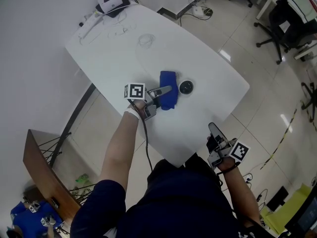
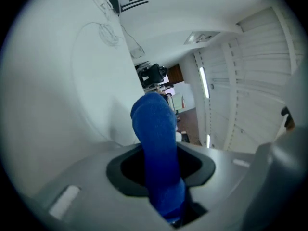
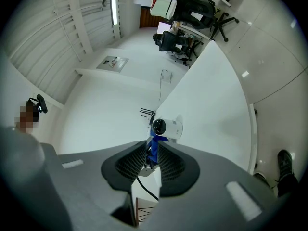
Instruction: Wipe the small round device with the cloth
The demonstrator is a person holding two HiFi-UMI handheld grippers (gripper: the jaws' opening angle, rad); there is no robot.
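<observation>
My left gripper reaches across the table from its near-left edge, jaws clamped on the cloth. My right gripper hangs at the near edge, jaws slightly apart and empty.

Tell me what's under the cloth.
Only the white table shows around the cloth, which the left gripper pinches. The round device lies uncovered beside it. Anything beneath the cloth's middle is hidden.

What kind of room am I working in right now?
Most likely an office or lab workspace: a white table with a router at its far end, black swivel chairs beyond it, and a pale tiled floor.
</observation>
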